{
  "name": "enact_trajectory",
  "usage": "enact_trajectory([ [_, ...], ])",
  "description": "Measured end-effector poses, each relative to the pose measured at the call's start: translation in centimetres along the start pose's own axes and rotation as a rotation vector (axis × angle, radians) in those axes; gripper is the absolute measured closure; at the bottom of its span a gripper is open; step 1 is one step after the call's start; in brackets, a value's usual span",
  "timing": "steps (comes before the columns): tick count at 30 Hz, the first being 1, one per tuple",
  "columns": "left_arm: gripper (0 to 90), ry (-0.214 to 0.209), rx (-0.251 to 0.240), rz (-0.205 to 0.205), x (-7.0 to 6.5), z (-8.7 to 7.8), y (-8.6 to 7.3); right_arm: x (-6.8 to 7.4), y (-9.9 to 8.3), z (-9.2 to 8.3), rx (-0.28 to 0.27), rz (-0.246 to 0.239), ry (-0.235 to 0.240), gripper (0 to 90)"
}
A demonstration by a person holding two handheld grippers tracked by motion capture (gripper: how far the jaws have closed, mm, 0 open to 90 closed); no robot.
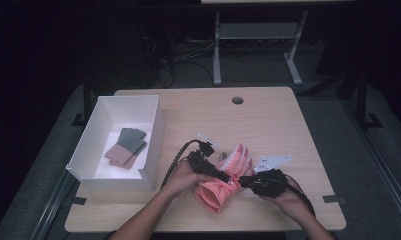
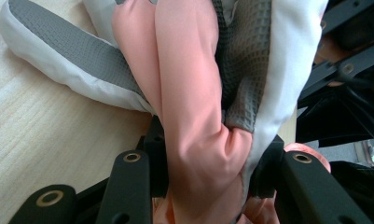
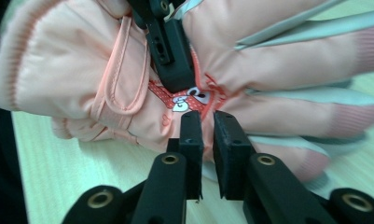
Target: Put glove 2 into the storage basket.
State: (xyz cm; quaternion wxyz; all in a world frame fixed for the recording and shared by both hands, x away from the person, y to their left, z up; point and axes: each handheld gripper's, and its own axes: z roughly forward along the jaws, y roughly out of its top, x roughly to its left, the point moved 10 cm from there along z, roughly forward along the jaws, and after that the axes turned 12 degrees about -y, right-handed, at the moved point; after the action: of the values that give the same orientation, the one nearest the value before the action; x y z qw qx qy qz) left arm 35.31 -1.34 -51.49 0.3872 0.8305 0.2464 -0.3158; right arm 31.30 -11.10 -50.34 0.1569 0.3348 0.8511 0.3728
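Pink glove (image 1: 227, 176) held between 2 grippers, lower centre of high view.

Left gripper (image 1: 211, 169) jaws clamped on bunched glove fabric; right gripper (image 1: 249, 183) jaws nearly together at the glove's edge, grip on fabric uncertain. White box (image 1: 90, 137) with folded items sits at left. Advice: secure right-side hold before lifting; keep cuff from sagging.

glove (image 3: 128, 88) fingertips blurred, cuff cut off at left edge
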Motion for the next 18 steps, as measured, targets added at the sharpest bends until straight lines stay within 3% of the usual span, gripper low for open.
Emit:
enact_trajectory([
  [10, 60.4, 0.030, -0.024, 0.001, -0.9, -1.1, 0.6, -2.0, -2.1, -2.3, 0.003, 0.070, -0.050, 55.5],
  [14, 60.2, 0.049, -0.008, 0.013, -1.3, -1.5, 0.6, -2.9, -3.7, -3.1, 0.013, 0.107, -0.096, 35.7],
  [15, 60.2, 0.053, -0.011, 0.011, -1.4, -1.6, 0.7, -2.9, -3.7, -3.1, 0.013, 0.107, -0.096, 35.7],
  [16, 60.2, 0.060, -0.013, 0.006, -1.5, -1.9, 0.8, -3.2, -4.0, -3.2, 0.016, 0.147, -0.102, 27.0],
  [17, 60.2, 0.062, -0.018, 0.002, -1.6, -2.1, 0.9, -3.2, -4.0, -3.2, 0.016, 0.147, -0.102, 27.0],
  [18, 60.1, 0.076, -0.018, 0.003, -1.8, -2.4, 1.1, -3.5, -4.4, -3.2, 0.023, 0.156, -0.109, 21.2],
])
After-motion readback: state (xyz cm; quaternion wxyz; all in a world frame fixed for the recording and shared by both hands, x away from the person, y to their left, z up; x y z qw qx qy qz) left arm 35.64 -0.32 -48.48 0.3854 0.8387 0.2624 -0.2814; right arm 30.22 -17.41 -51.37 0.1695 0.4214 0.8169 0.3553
